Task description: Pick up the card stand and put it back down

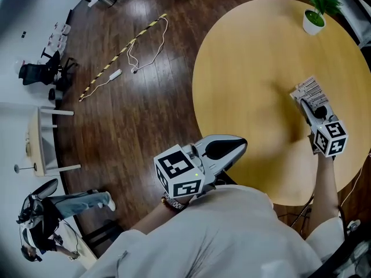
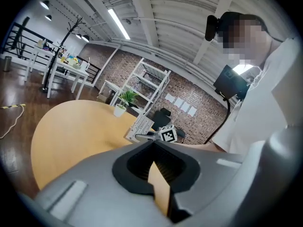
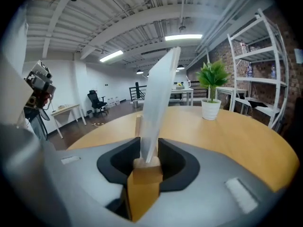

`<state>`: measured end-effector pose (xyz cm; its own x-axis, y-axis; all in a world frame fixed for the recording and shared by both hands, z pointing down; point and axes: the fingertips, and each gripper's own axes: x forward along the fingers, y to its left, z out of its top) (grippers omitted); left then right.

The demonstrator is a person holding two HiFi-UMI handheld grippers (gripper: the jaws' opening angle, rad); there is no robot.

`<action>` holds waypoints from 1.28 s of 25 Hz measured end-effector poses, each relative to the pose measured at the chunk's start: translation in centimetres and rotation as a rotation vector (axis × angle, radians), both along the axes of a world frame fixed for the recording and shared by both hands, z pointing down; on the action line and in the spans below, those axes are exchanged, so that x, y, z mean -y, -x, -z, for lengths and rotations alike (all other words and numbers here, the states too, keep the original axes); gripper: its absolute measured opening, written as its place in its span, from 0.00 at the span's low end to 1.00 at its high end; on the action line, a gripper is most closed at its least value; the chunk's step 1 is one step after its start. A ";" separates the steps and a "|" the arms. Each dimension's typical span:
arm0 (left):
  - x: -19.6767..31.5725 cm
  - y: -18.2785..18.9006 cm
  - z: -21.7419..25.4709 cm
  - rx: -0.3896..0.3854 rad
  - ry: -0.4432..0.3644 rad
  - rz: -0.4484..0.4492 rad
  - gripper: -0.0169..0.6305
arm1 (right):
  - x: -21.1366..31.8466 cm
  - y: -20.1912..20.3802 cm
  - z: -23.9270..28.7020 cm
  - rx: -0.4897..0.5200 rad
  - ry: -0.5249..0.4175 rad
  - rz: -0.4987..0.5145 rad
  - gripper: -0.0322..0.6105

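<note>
The card stand point(image 1: 308, 91) is a small wooden base with a printed card standing in it, at the right side of the round wooden table point(image 1: 249, 86). My right gripper point(image 1: 307, 106) is shut on its base. In the right gripper view the card point(image 3: 158, 108) rises upright from the wood block point(image 3: 147, 167) between the pads. Whether the base touches the table I cannot tell. My left gripper point(image 1: 242, 146) hangs just off the table's near edge, close to my body, shut with nothing in it. The left gripper view shows the stand point(image 2: 139, 126) across the table.
A small potted plant point(image 1: 315, 16) stands at the table's far edge. On the dark wood floor to the left lie a white cable and a striped strip point(image 1: 124, 54). A small side table point(image 1: 43, 141) and a person point(image 1: 52, 213) are at the far left.
</note>
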<state>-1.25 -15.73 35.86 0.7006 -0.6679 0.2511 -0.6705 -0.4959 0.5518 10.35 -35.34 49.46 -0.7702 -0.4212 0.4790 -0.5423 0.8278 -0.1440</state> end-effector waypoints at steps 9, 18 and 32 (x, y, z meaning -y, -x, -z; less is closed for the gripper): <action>-4.0 2.0 1.3 -0.030 -0.147 -0.083 0.00 | -12.0 -0.2 8.8 0.135 -0.120 -0.092 0.25; -18.2 -0.5 3.6 -0.019 -0.321 -0.345 0.00 | -30.2 -0.4 16.4 0.162 -0.225 -0.180 0.25; -32.9 -2.3 6.8 -0.097 -0.412 -0.490 0.00 | -49.4 1.8 18.9 0.148 -0.267 -0.193 0.25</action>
